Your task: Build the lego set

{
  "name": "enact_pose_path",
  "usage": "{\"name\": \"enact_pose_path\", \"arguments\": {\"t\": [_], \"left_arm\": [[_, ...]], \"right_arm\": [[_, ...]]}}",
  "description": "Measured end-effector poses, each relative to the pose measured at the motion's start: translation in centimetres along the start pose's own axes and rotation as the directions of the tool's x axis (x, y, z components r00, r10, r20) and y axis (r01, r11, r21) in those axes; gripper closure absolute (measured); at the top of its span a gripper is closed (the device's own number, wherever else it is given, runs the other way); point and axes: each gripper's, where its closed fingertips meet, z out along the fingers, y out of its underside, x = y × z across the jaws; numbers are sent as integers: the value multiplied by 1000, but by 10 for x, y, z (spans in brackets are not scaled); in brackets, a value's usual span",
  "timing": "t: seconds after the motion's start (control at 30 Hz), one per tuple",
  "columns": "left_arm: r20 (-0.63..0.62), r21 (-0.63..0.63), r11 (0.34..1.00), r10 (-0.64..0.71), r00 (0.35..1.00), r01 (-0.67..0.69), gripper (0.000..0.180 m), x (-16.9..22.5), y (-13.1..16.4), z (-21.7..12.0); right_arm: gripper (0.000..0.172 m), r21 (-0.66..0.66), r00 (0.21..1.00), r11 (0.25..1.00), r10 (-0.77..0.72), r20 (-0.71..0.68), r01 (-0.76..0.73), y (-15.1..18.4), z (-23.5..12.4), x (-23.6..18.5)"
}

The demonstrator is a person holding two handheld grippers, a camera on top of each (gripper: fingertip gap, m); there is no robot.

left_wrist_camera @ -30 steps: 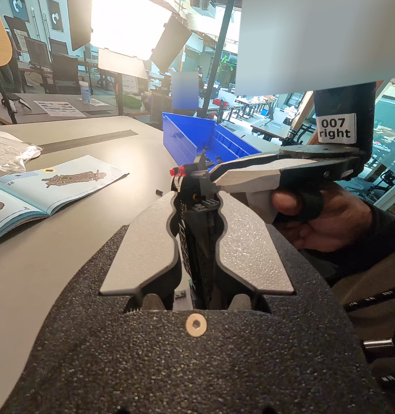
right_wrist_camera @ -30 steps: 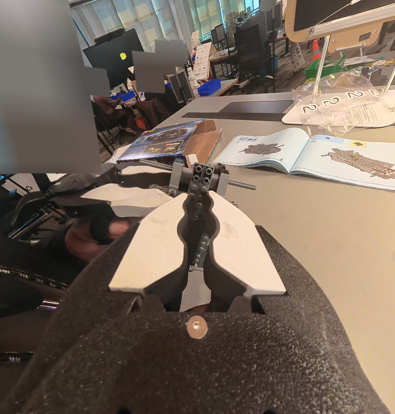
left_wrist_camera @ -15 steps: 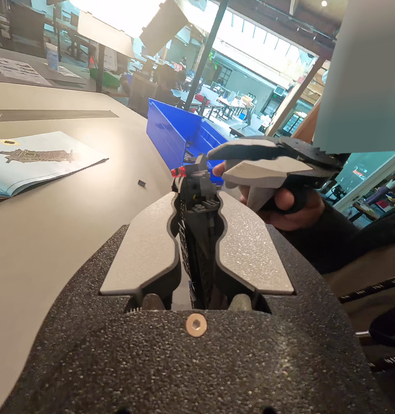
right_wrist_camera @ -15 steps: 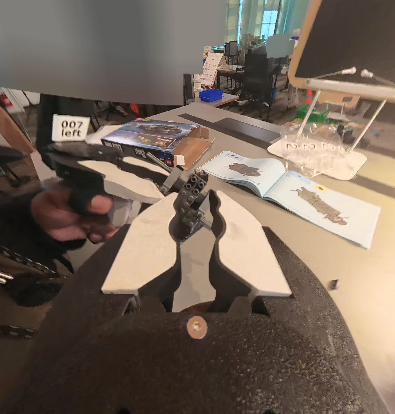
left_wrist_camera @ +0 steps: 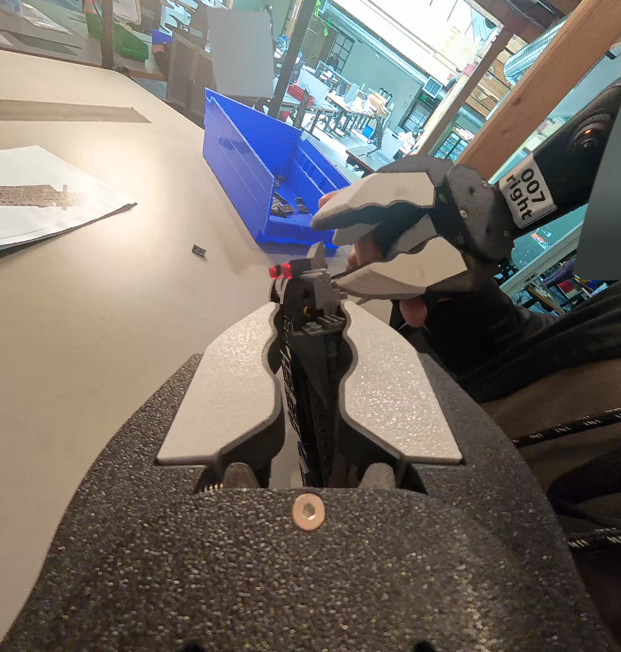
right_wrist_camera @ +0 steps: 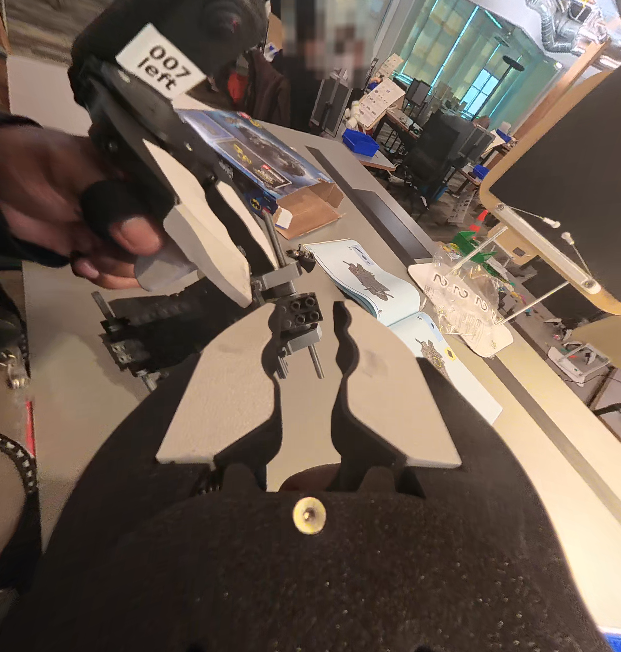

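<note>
My left gripper [left_wrist_camera: 311, 310] is clamped on a dark grey and black brick model [left_wrist_camera: 312, 338], pads pressing both its sides, its red studs [left_wrist_camera: 280, 272] poking past the tips. My right gripper [right_wrist_camera: 303, 314] stands apart around the model's studded end [right_wrist_camera: 300, 312], its right pad clear of it. Beyond lie a loose dark piece [left_wrist_camera: 198, 249], a blue bin [left_wrist_camera: 252, 169] and an open booklet [right_wrist_camera: 383, 293].

Blue bin [left_wrist_camera: 252, 169] and booklet [left_wrist_camera: 37, 197] flank an open tabletop [left_wrist_camera: 90, 317] stretch.
</note>
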Motion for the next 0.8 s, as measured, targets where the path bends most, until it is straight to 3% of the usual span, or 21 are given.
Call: {"name": "enact_pose_path", "arguments": {"t": [0.43,0.8], "left_arm": [[-7,-146,986,85,996,-85,151,4,12,3],[-3,-156,981,117,993,-116,151,10,14,5]], "right_arm": [[147,-87,978,989,-104,183,121,12,-3,-17],[152,-79,971,994,-50,234,70,12,-7,-19]]}}
